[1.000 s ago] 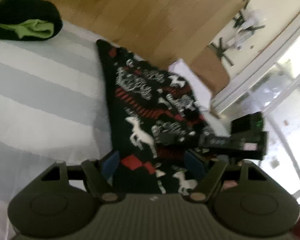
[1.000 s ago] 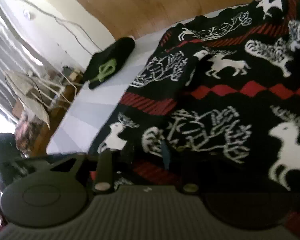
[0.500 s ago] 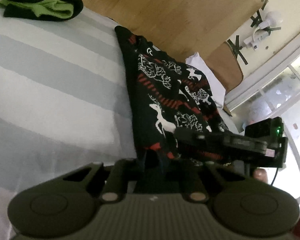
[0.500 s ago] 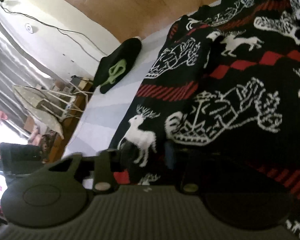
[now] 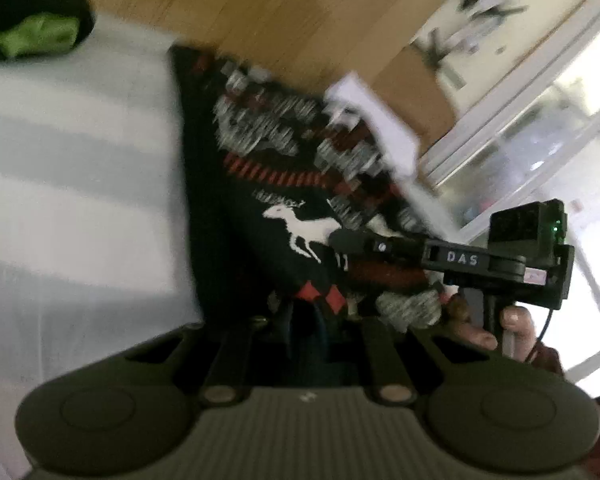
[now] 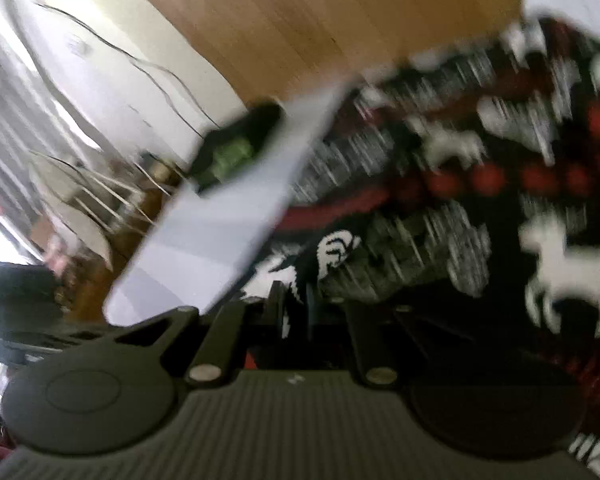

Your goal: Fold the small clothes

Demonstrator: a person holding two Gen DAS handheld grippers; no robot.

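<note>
A black knit garment with red bands and white deer (image 5: 268, 184) lies on the white-and-grey striped bedsheet (image 5: 72, 184). My left gripper (image 5: 304, 320) is shut on its near edge. My right gripper (image 6: 296, 308) is shut on the same garment (image 6: 480, 208), which fills the right of its view. The right gripper also shows in the left wrist view (image 5: 364, 240), reaching in from the right beside the left one. Both views are blurred by motion.
A folded black and green garment (image 5: 32, 28) lies at the far left of the bed, also in the right wrist view (image 6: 232, 148). Wooden floor (image 5: 300, 20) lies beyond the bed. A white wall and window stand at the right.
The left gripper's jaws have closed on the garment's edge. Both grippers have moved with the cloth, and the views have shifted and blurred.
</note>
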